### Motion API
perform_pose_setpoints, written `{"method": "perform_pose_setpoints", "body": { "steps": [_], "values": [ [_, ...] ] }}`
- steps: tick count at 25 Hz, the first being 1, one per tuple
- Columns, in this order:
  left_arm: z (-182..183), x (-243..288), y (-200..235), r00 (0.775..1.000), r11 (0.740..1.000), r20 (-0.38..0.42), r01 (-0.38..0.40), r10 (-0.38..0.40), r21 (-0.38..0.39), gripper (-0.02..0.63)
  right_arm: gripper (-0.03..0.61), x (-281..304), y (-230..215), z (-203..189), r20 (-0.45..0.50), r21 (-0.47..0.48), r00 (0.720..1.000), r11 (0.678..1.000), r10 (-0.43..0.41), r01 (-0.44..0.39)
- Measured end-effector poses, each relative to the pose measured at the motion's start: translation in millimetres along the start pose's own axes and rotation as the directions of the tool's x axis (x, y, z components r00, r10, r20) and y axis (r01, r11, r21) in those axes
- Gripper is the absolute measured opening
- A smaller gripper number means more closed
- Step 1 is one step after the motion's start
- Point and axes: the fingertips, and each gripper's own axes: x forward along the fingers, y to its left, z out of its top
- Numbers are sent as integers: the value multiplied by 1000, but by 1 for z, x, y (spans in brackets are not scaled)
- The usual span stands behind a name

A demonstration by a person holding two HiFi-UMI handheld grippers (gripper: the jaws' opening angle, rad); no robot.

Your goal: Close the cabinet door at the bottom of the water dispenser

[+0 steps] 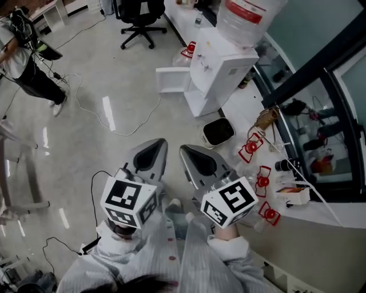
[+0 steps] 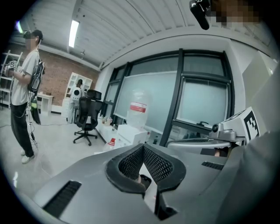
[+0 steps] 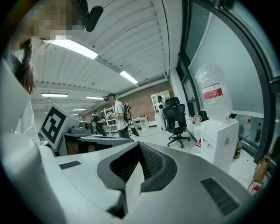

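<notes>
Likely light and stiff, the cabinet door (image 1: 171, 80) stands open left of the water dispenser (image 1: 224, 67); push its free edge. Your left gripper (image 1: 155, 144) and right gripper (image 1: 187, 151) are pressed together, empty.

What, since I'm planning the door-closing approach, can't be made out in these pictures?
- Space behind the cabinet door: head view, hidden under the water dispenser.
- Door's hinge and handle: head view, too small.
- Dispenser's base: left gripper view, behind the left hand-held gripper.
- Top of the water bottle: head view, cut by upper edge.

Head view steeply down; both gripper views low, level, toward the shared, distant water dispenser (image 1: 220, 71)
</notes>
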Motion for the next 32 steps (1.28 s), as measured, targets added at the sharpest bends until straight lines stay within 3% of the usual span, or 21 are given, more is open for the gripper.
{"method": "perform_pose_setpoints", "body": {
  "steps": [15,26,32],
  "values": [
    [70,79,134,992,988,-13,128,-127,90,11,14,155,-46,54,50,26,994,995,-99,98],
    [72,111,191,987,987,-44,158,-156,43,11,14,218,-66,55,-7,46,991,990,-136,137],
    [81,144,213,989,989,-36,142,-140,42,11,14,248,-98,59,-5,46,994,992,-113,114]
  ]
}}
